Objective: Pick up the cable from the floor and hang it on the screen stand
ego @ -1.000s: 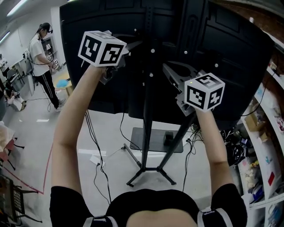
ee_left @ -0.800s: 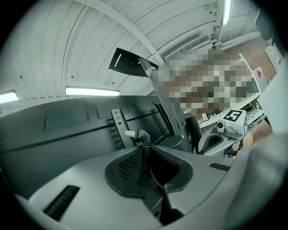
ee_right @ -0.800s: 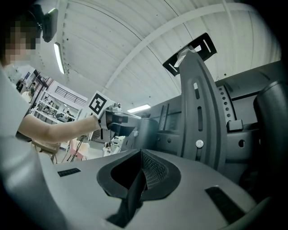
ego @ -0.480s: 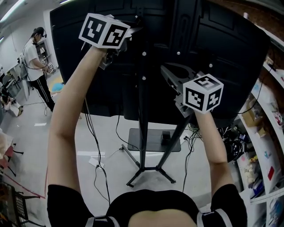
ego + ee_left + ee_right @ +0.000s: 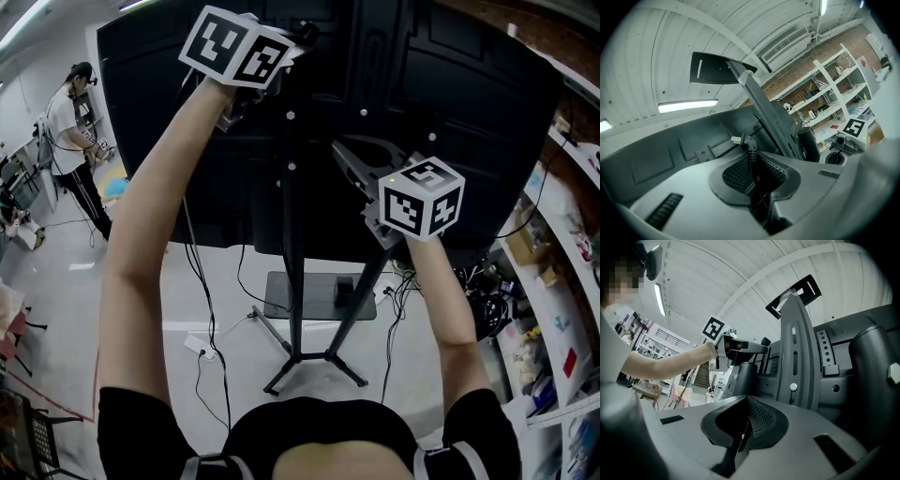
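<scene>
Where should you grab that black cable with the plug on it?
Pinch the cable just behind its plug, with the jaws across it from the sides. It is thin, and the bulky plug should stop it slipping through. The left tool grips there.

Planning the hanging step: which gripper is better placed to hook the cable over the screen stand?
Left, probably. The left gripper grips the cable by its plug, high beside the screen stand; the right gripper sits lower, jaws together.
</scene>
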A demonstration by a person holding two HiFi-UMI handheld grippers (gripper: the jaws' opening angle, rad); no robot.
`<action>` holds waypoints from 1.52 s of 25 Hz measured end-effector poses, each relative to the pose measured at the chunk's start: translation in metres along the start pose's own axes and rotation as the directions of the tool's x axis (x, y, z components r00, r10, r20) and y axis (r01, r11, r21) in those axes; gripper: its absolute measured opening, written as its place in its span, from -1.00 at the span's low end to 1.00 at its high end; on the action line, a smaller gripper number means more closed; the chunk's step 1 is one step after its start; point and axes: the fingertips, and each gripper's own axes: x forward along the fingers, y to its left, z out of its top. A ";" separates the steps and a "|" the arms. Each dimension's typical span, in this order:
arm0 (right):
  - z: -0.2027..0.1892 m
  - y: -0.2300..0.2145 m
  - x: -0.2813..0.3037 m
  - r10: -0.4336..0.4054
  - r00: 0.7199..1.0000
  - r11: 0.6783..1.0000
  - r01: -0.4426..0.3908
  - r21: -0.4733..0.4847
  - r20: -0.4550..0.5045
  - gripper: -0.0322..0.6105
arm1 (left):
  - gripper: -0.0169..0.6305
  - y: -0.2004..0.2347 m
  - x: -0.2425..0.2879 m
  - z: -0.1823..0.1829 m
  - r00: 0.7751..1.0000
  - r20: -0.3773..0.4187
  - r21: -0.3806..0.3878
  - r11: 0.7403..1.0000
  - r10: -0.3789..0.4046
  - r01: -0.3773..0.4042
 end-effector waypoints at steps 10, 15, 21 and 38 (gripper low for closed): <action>-0.002 -0.005 -0.007 -0.009 1.000 1.000 0.009 0.009 0.004 -0.82 | -0.80 0.000 0.005 0.018 1.000 -0.003 0.011 1.000 -0.010 0.010; -0.003 -0.006 -0.010 -0.009 1.000 1.000 0.009 0.006 0.003 -0.82 | -0.80 -0.015 0.008 0.029 0.999 0.004 0.038 0.999 -0.034 0.034; -0.008 -0.005 -0.017 -0.011 1.000 1.000 0.011 0.017 0.012 -0.82 | -0.80 -0.046 0.012 0.029 0.996 0.017 0.042 0.996 -0.082 0.082; -0.021 -0.005 -0.034 -0.020 1.000 0.999 0.020 0.044 0.007 -0.82 | -0.80 -0.067 0.020 0.019 0.999 -0.021 0.154 0.988 -0.024 0.027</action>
